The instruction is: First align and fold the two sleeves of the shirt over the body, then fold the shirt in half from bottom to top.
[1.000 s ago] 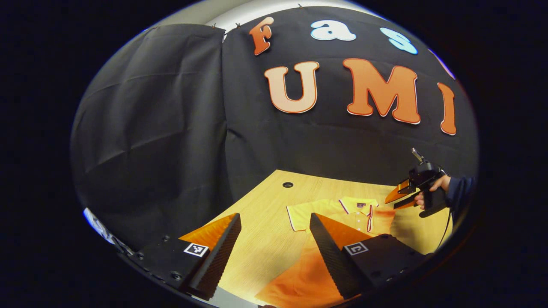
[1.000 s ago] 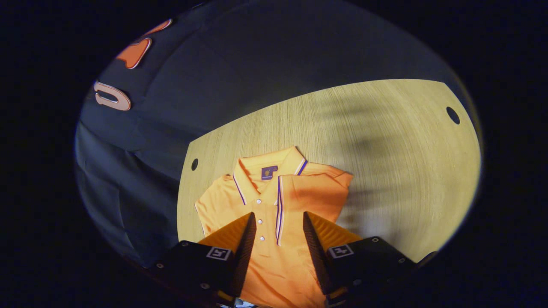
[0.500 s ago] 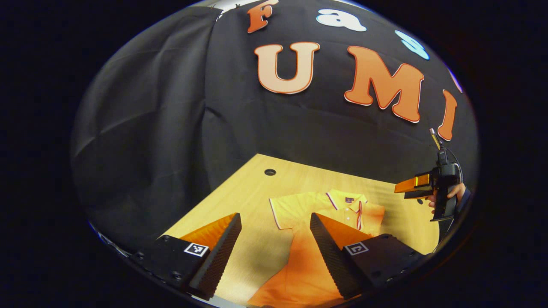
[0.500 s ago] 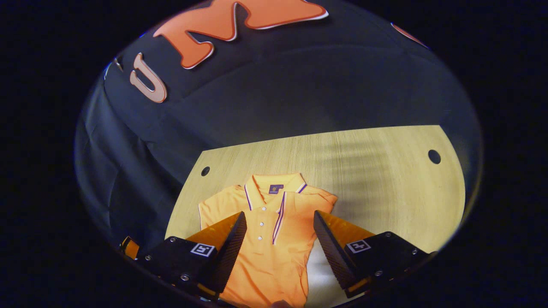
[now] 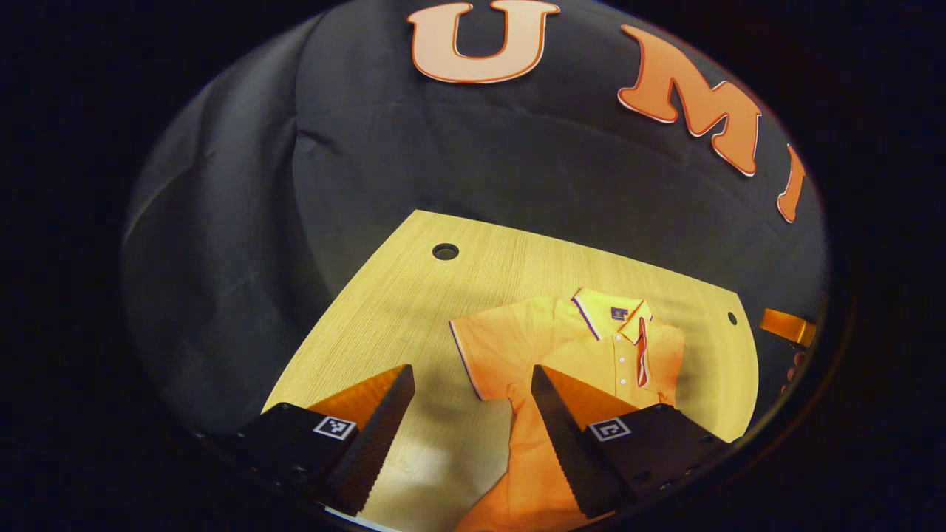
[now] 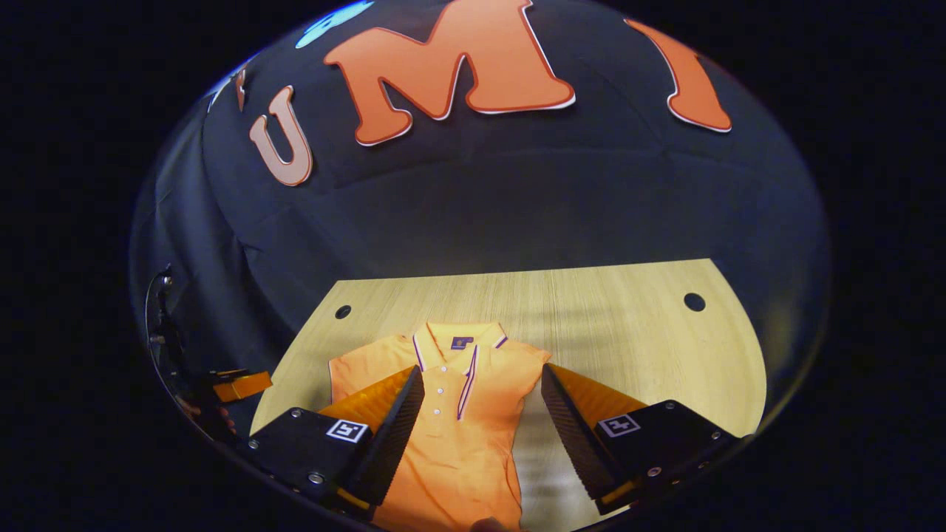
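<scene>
**Both claws drew back from the orange shirt, standing wide and holding nothing**

Since a second before, both claws had pulled back and tipped, so more of the tabletop came into sight. The right claw, earlier hovering low over the button placket with a narrower gap, had spread its fingers wider.

In the left gripper view, the left claw point(image 5: 469, 414) stood wide open above the tabletop point(image 5: 399, 295) with nothing between its fingers. The orange polo shirt point(image 5: 576, 355) lay flat ahead of it, collar toward the booth's back wall. Its near sleeve point(image 5: 488, 351) was spread out on the wood, not yet folded. The shirt's lower body ran down behind the claw's right finger. A round cable hole point(image 5: 446, 251) sat in the tabletop well beyond the shirt.

In the right gripper view, the right claw point(image 6: 480, 417) was likewise wide open and empty, raised above the shirt point(image 6: 451, 414). The collar point(image 6: 458, 341) pointed away, and the placket ran down between the two fingers. The sleeve on that claw's side looked already tucked in over the body. At the far left edge, part of the other gripper showed beside the tabletop point(image 6: 628, 325).
</scene>
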Available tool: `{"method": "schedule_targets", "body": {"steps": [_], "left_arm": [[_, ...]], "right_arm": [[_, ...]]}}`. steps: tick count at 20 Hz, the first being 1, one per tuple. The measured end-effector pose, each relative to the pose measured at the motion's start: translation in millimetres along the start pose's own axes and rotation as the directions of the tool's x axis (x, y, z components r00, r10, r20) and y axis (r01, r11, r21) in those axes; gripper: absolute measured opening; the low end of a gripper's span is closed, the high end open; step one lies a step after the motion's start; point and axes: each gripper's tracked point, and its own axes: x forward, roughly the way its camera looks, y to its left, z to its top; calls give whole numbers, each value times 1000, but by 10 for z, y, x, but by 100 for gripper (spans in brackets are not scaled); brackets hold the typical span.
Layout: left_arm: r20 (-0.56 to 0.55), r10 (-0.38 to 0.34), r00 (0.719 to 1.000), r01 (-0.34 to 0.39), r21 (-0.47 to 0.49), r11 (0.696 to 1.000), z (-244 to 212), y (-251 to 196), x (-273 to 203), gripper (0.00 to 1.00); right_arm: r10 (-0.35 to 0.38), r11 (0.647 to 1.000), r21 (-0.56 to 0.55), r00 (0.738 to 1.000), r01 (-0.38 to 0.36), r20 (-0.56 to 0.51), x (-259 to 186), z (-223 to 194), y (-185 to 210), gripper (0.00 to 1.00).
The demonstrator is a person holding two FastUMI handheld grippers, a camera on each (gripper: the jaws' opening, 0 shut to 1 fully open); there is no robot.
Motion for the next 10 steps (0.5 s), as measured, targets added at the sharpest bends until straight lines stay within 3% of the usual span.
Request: {"method": "schedule_targets", "body": {"steps": [5, 10], "left_arm": [[-134, -63, 989, 67, 27, 997, -170, -162, 455, 98], [-298, -94, 950, 102, 9, 995, -399, -232, 897, 97]], "right_arm": [[-94, 995, -28, 988, 98, 121, -321, 161, 10, 98], [-190, 981, 6, 959, 193, 212, -825, 256, -147, 98]]}}
